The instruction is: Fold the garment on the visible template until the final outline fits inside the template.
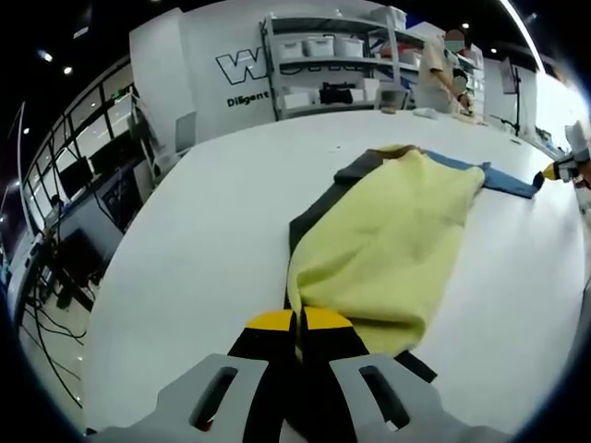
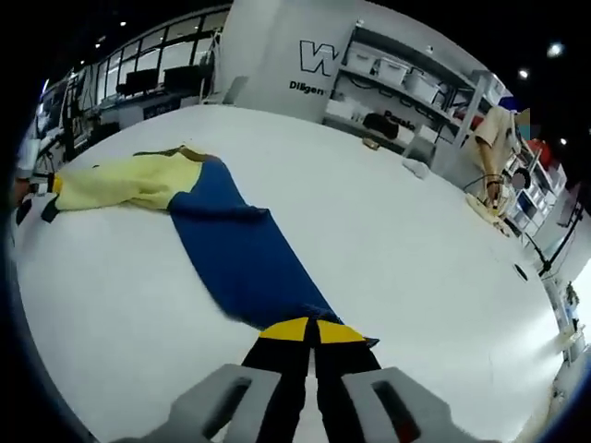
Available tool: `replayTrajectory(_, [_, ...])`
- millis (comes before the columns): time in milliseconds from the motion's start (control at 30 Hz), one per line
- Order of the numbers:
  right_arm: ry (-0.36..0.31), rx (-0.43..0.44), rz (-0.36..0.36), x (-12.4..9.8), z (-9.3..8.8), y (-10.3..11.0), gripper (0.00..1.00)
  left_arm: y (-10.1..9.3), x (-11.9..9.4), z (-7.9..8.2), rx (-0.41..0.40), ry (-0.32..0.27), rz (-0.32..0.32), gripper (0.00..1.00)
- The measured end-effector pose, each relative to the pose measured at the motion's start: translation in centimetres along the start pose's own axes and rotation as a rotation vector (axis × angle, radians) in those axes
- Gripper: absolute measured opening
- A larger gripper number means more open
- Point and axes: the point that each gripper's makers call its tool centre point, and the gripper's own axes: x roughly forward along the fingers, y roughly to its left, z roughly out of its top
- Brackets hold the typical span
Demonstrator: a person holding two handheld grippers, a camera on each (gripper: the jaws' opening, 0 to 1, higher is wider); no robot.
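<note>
Early going on this fold, by the look of it: the garment (image 1: 388,249) lies stretched long across the white table (image 1: 203,240), not yet gathered into any compact outline, so most of the folding seems left to do. In the left gripper view it runs from the lower middle of the frame up toward the upper right, a pale yellow body with a dark strip along its left edge and at the bottom corner, and a blue piece poking out at the far end. That dark strip may be the template underneath or part of the garment itself; I cannot tell which. The left gripper (image 1: 297,321), yellow-tipped, has its jaws pressed together right at the near yellow hem, apparently pinching the cloth. Over in the right gripper view, the blue part (image 2: 242,249) fills the centre, a long sleeve-like band with soft creases, while the yellow part (image 2: 125,185) sits at the upper left. The right gripper (image 2: 310,329) has its jaws closed together at the tip of that blue end, seemingly clamped on it. The other gripper (image 1: 559,170) peeks in at the right edge of the left gripper view, at the blue tip. Shelves (image 1: 342,55) with bins stand behind the table, and a person (image 2: 489,148) works at the far side.
</note>
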Motion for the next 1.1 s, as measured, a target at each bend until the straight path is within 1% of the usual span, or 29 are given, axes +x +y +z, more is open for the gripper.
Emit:
replayTrajectory(33, [-0.002,-0.004,0.0,-0.2,-0.1,0.2,0.0,0.0,0.0,0.0,0.0,-0.001,-0.001,0.0])
replayTrajectory(100, [0.011,-0.025,0.001,-0.6,-0.8,0.5,0.0,-0.1,0.0,0.1,0.001,-0.002,-0.003,0.0])
replayTrajectory(167, [0.019,-0.028,0.003,-0.7,-1.2,0.7,0.0,-0.1,0.0,0.2,0.001,-0.004,-0.004,0.0])
replayTrajectory(333, [0.07,-0.037,-0.004,-0.5,-3.3,0.5,0.0,-0.1,0.0,0.2,0.001,-0.006,-0.006,0.0])
replayTrajectory(467, [0.115,-0.039,0.001,-0.5,-5.0,1.0,0.0,-0.2,0.0,0.2,0.001,-0.006,-0.008,0.0])
replayTrajectory(700, [0.162,-0.017,0.022,0.1,-6.8,1.4,0.0,-0.2,0.0,0.2,0.0,-0.004,-0.009,0.0])
replayTrajectory(800, [0.184,0.021,0.032,0.3,-7.6,1.4,0.0,-0.2,0.1,0.2,-0.001,-0.004,-0.009,0.0])
replayTrajectory(867, [0.192,0.021,0.03,0.1,-8.0,1.5,0.03,-0.2,0.1,0.1,-0.001,-0.003,-0.009,0.0])
replayTrajectory(1000, [0.187,0.019,0.027,-0.6,-7.8,1.9,0.01,-0.3,0.0,0.1,-0.001,-0.002,-0.009,0.0])
replayTrajectory(1033, [0.173,0.02,0.026,-1.0,-7.4,2.1,0.02,-0.3,0.0,0.1,-0.001,-0.002,-0.008,0.0])
replayTrajectory(1100, [0.167,0.018,0.02,-1.4,-7.2,2.2,0.01,-0.3,0.0,0.1,-0.001,-0.002,-0.008,0.0])
